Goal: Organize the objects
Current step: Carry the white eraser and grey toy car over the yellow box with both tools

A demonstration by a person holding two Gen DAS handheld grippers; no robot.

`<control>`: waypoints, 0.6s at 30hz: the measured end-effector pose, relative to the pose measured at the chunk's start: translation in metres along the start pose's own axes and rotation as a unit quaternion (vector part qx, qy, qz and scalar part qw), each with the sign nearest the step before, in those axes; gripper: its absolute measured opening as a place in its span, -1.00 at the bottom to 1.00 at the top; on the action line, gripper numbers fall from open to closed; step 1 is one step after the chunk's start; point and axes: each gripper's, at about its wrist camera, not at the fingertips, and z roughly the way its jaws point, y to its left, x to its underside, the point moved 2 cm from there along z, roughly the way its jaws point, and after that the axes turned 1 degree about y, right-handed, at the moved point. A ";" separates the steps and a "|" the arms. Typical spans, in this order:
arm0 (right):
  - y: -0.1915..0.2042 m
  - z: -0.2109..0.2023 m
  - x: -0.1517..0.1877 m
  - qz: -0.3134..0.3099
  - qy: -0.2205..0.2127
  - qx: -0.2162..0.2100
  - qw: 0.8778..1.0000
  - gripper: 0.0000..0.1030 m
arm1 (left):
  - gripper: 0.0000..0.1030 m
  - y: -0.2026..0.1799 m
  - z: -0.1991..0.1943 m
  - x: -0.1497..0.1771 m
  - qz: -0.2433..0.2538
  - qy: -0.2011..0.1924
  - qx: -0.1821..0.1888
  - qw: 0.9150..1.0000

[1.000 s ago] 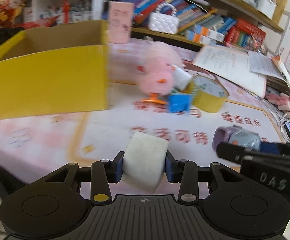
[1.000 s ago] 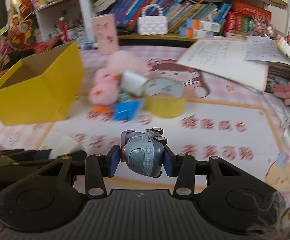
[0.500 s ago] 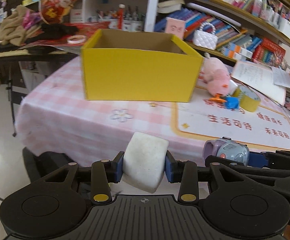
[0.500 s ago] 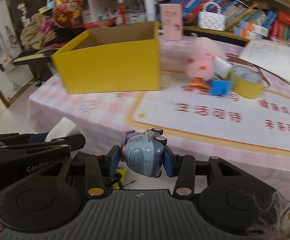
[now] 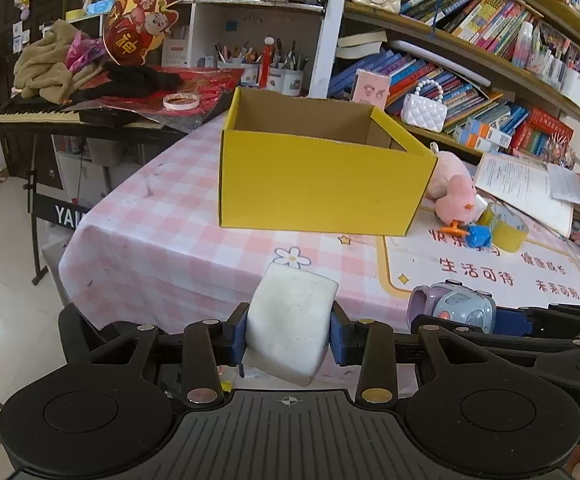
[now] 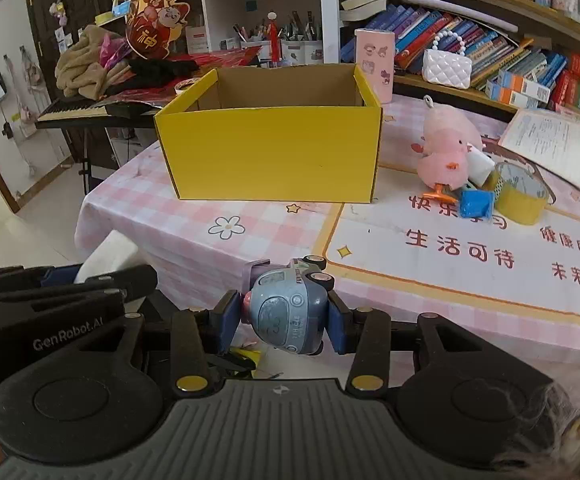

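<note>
Yellow cardboard box (image 5: 321, 184) stands open-topped on the pink checked tablecloth (image 5: 162, 248) near the table's corner, and no contents show over its walls from either view. Both grippers hang in front of the table edge, side by side and short of the box. The left gripper (image 5: 290, 334) is clamped on a white spongy block (image 5: 291, 328), which sits tilted between the blue pads. The right gripper (image 6: 284, 316) is clamped on a small blue-grey toy car (image 6: 288, 312) (turned so its wheels point up and to the right). To the right of the box, a pink plush duck (image 6: 447, 152) lies on the cloth, with a blue cube (image 6: 475, 204) and a roll of yellow tape (image 6: 519, 192) just beside it on the printed mat (image 6: 469, 256).
</note>
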 end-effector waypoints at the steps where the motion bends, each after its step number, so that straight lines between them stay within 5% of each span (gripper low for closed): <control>1: 0.001 0.000 -0.001 -0.002 0.000 0.002 1.000 -0.18 | -0.27 0.001 0.000 -0.001 -0.001 0.000 0.001 1.000; 11: 0.005 0.004 -0.020 -0.006 -0.009 0.011 1.000 -0.18 | -0.28 0.007 0.002 -0.027 -0.016 -0.021 0.014 1.000; 18: 0.002 0.004 -0.078 0.001 -0.081 0.012 0.997 -0.18 | -0.28 0.003 0.005 -0.092 -0.040 -0.092 0.026 0.995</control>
